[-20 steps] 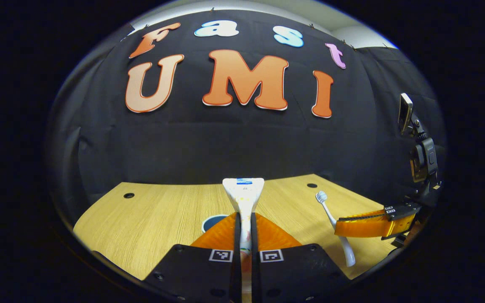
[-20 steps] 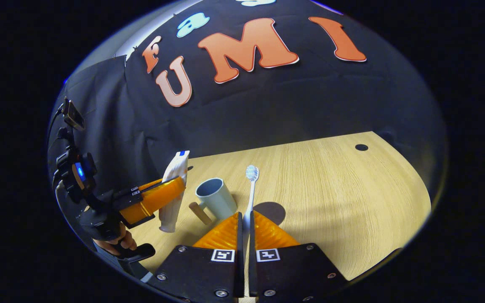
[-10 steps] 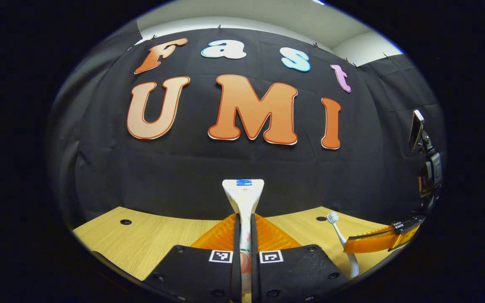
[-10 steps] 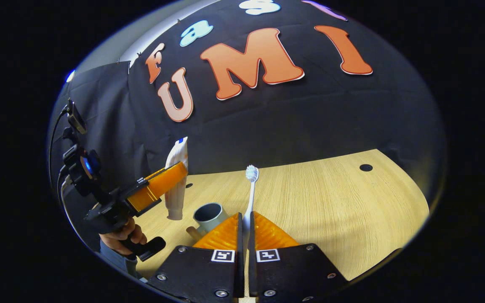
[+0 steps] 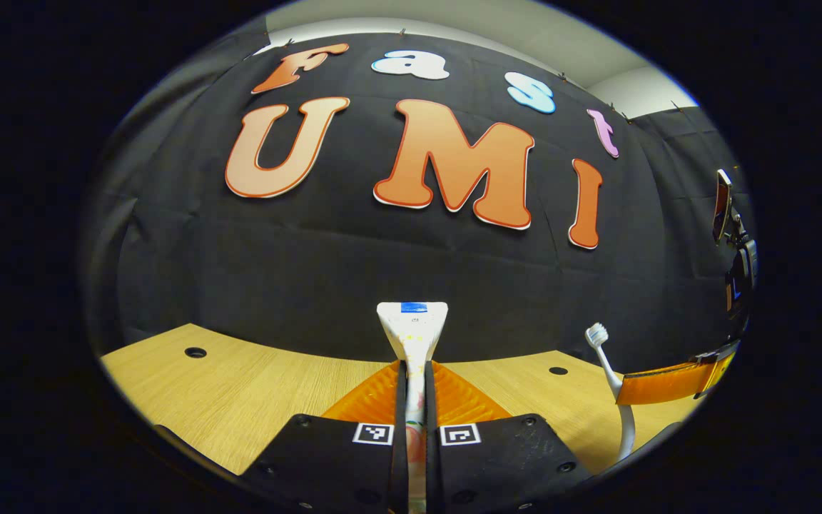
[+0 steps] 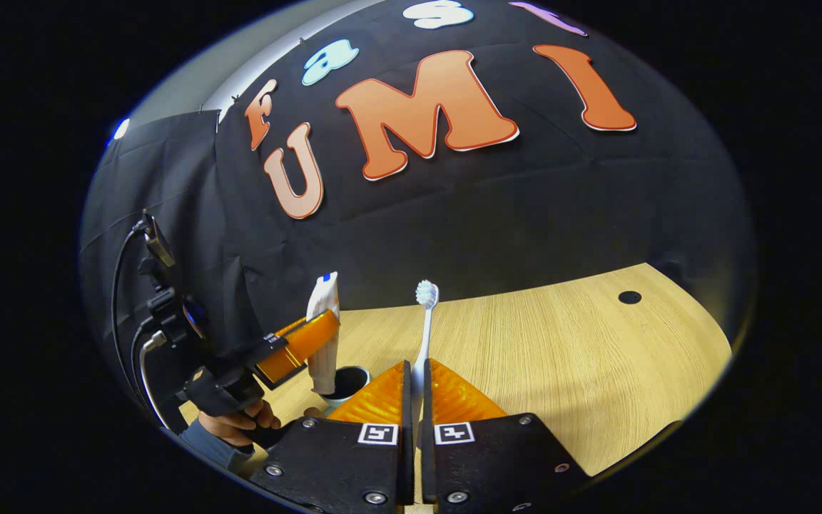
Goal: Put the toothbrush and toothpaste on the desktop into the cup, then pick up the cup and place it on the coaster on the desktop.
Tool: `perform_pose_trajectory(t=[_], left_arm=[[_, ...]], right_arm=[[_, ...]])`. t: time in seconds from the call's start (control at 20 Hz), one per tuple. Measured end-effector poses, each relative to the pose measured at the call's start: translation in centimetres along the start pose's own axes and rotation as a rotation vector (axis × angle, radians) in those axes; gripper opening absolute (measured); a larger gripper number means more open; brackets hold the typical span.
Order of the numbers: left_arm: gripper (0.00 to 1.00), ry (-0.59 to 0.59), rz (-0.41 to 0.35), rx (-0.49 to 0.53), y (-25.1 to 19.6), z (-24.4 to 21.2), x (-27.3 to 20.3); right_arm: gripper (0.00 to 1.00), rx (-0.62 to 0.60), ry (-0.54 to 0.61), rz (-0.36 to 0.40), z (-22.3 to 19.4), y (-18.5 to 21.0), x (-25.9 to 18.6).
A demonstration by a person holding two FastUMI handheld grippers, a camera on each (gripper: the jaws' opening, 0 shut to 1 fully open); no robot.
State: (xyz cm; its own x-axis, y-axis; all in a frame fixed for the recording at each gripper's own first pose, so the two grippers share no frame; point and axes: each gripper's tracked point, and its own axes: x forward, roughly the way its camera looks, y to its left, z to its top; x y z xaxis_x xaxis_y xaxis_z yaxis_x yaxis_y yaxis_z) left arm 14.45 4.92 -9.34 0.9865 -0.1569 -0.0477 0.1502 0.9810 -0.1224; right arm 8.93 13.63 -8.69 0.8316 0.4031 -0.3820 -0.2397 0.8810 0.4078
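Now the left gripper (image 6: 311,343) clamps the toothpaste (image 6: 323,335) upright, its cap end just over the cup (image 6: 349,380); the right gripper (image 6: 414,378) pinches the toothbrush (image 6: 425,325), bristles up.

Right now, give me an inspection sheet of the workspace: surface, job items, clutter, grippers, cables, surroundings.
Surface: wooden desktop, with round holes.
Job's things: toothpaste held upright, cap end at the mouth of the cup; toothbrush held upright, bristles up.
Clutter: nothing seen.
Grippers: left gripper shut on toothpaste; right gripper shut on toothbrush.
Cables: black cables on the left gripper's rig.
Surroundings: black cloth wall.
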Motion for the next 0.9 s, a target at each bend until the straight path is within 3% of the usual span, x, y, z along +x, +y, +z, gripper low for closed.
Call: perform_pose_trajectory(t=[0.2, 0.35, 0.45, 0.55, 0.6, 0.7, 0.85, 0.9], left_arm=[[0.09, -0.002, -0.001, -0.039, 0.6, -1.3, 0.1], [0.10, 0.013, 0.009, -0.013, 0.8, -2.3, -0.2], [0.12, 0.014, -0.023, -0.013, 0.1, -2.4, -0.5], [0.21, 0.049, -0.044, -0.012, -0.3, -3.2, -1.2], [0.32, 0.055, -0.040, -0.004, 0.0, -3.3, -1.6], [0.43, 0.039, -0.037, 0.011, 0.2, -2.6, -2.9], [0.52, 0.011, -0.032, 0.032, 0.5, -0.9, -4.7], [0.60, 0.005, -0.029, 0.034, 0.6, -0.6, -5.3]], right_arm=[[0.05, -0.016, -0.038, 0.030, 0.9, 1.3, 0.7], [0.05, -0.031, -0.075, 0.050, 1.8, 2.3, 1.2], [0.05, -0.034, -0.098, 0.066, 2.5, 3.2, 1.5], [0.05, -0.037, -0.112, 0.080, 2.8, 4.0, 1.9], [0.04, -0.039, -0.116, 0.087, 2.9, 4.3, 2.0], [0.04, -0.043, -0.123, 0.097, 3.1, 5.0, 2.0], [0.05, -0.054, -0.142, 0.111, 3.6, 6.0, 2.2], [0.05, -0.055, -0.150, 0.117, 3.7, 6.3, 2.1]])
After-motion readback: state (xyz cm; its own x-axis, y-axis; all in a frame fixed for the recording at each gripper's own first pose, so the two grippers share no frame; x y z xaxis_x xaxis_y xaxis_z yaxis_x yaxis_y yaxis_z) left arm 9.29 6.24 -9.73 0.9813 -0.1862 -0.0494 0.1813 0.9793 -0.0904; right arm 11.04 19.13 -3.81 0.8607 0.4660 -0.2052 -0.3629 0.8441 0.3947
